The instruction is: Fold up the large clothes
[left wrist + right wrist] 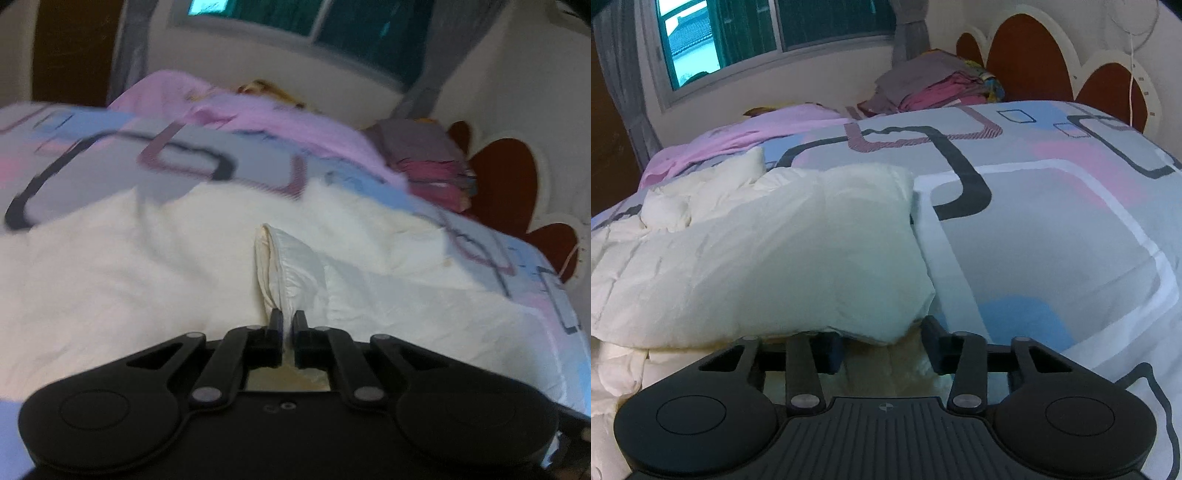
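White cloth fills the lower half of the left wrist view: a large cream-white garment spread over a bed whose patterned bedsheet shows grey, blue and pink blocks with dark rounded outlines. The left gripper sits low in the middle of the frame, its two black fingers drawn nearly together and pinching a raised fold of the white garment, which stands up from between the tips as a narrow creased ridge. Beyond the garment a pink cloth lies across the far side of the bed, and a stack of folded clothes in grey and magenta sits at the right, near a dark red scalloped headboard. A window runs along the far wall. Much of this view is blurred.

From the right wrist, the same white garment lies on the left part of the bed, doubled into a thick padded layer whose near edge hangs just over the fingers. The right gripper has its fingers spread well apart, and white fabric lies in the gap and over the left finger; no grip is visible. The bedsheet stretches bare to the right. Pink cloth, the folded stack, the headboard and the window stand behind.
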Tool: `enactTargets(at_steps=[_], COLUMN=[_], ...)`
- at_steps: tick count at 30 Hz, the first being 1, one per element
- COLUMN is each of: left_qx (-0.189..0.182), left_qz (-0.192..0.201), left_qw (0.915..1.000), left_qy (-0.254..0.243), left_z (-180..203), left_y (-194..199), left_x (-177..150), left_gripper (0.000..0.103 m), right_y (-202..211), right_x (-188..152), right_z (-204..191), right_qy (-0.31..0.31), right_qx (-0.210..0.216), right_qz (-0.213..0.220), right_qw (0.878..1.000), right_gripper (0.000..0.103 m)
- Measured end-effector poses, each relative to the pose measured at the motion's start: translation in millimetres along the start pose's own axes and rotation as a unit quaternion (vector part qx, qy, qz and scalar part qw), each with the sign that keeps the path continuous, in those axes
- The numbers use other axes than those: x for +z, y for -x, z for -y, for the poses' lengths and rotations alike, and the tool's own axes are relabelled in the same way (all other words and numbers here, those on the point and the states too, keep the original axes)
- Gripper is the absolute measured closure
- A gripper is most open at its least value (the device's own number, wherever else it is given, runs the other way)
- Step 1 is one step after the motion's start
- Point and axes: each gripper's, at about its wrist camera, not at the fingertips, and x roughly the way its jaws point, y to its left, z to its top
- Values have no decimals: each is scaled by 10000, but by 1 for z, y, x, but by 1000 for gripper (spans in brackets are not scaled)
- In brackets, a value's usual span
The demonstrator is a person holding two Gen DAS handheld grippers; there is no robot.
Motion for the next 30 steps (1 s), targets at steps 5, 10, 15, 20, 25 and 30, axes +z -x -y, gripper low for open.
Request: enactTargets(at_steps=[5, 10, 15, 20, 25, 30], left_qx=[98, 295, 523, 555, 382, 452], left_qz=[-138, -351, -25, 406, 411, 287], left_qw=[9999, 9987, 9978, 9960, 9957, 9953], left_qy=[-26, -218, -417, -564, -732, -804], left_z=[-6, -8, -5, 2, 27, 39], left_y=[-9, -27, -4, 19, 1, -32], left_x=[-14, -25, -22, -15, -7, -11], left_gripper=[98, 97, 65, 53, 53, 53], right_y=[-4, -4, 29, 40, 18, -16], right_x=[-7, -7, -5, 18, 48, 68], right_z=[4, 9, 16, 20, 1, -14], right_qy=[64, 29, 147, 67, 220, 174], right_qx=[-213, -277, -196, -154, -28, 80], right_qz=[-82, -150, 33, 376, 542, 525], right_qw=[9997, 9995, 9997, 9992, 9983, 9984], right_gripper=[84, 84, 83, 83, 83, 83])
